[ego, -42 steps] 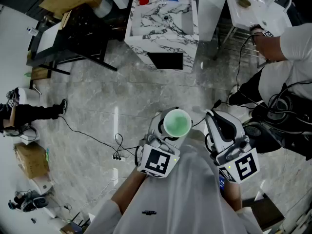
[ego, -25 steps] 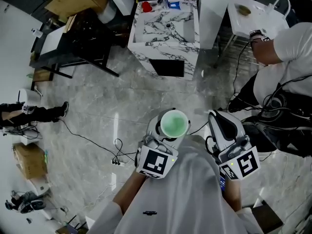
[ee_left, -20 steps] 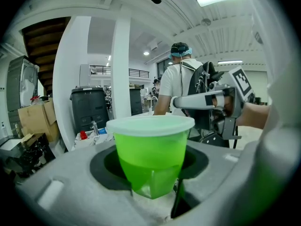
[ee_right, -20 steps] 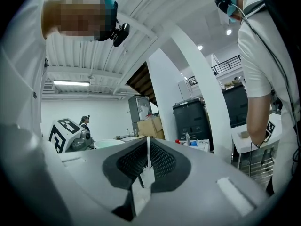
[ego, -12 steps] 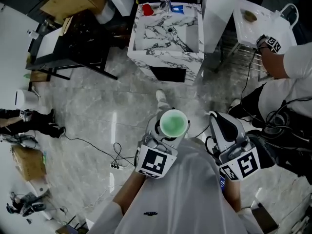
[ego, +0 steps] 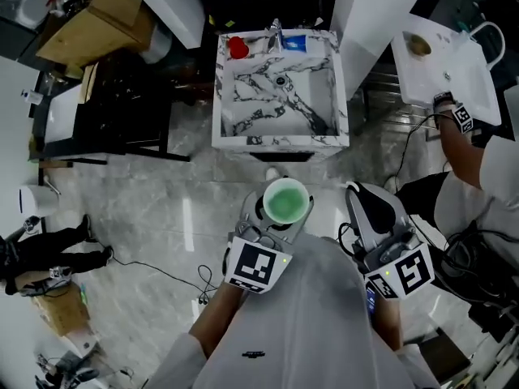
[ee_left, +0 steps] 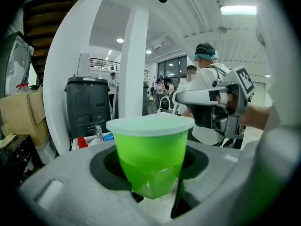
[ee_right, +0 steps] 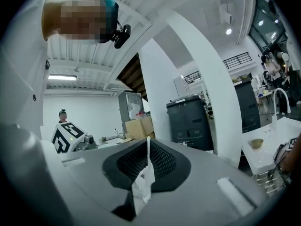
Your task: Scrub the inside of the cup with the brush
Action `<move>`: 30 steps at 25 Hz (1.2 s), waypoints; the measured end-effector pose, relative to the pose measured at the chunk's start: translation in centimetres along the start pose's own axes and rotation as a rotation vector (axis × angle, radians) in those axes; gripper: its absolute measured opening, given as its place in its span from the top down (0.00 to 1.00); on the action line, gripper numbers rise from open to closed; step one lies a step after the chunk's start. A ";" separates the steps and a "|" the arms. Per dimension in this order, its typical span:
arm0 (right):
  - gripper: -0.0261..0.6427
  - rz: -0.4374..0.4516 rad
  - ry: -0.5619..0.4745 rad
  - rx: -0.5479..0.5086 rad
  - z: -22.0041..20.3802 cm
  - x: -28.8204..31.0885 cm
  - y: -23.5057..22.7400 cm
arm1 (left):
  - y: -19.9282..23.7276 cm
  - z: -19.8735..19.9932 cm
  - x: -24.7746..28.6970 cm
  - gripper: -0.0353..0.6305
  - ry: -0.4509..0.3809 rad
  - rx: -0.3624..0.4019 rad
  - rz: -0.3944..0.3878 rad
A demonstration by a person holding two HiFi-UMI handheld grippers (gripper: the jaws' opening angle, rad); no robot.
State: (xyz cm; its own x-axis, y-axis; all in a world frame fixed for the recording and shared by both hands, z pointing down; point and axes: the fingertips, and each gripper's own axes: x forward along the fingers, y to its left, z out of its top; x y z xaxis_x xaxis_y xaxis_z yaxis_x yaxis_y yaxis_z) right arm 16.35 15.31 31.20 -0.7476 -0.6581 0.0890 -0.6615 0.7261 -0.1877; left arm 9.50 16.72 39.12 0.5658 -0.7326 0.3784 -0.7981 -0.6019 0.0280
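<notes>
A translucent green cup (ego: 285, 202) stands upright with its mouth up, held low on its body by my left gripper (ego: 280, 215). In the left gripper view the cup (ee_left: 150, 152) fills the middle and the left gripper (ee_left: 151, 180) is shut on its lower part. My right gripper (ego: 362, 198) hovers just right of the cup, apart from it. In the right gripper view that gripper (ee_right: 146, 167) is shut with nothing in it. I see no brush in any view.
A marble-patterned sink (ego: 280, 141) stands straight ahead, with a faucet (ego: 276, 31), a red object (ego: 237, 47) and a blue object (ego: 296, 43) on its back edge. A white basin (ego: 442, 55) and another person (ego: 486, 193) are at right. A black table (ego: 122, 96) stands at left.
The whole view has shifted towards the marble sink, which now lies closer and more centred ahead. Both grippers keep their pose, the left one still holding the cup.
</notes>
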 end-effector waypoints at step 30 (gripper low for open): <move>0.93 0.076 -0.075 0.017 8.5 24.9 -6.7 | 23.5 2.0 13.8 0.59 0.076 0.142 -0.082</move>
State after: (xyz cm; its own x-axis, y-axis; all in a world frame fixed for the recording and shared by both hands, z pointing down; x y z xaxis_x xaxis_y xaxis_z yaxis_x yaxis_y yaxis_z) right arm 2.69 -7.63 26.33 -0.7887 -0.6147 0.0008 -0.6015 0.7715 -0.2073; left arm -1.03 -8.17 43.17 0.6062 -0.6565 0.4489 -0.7097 -0.7013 -0.0670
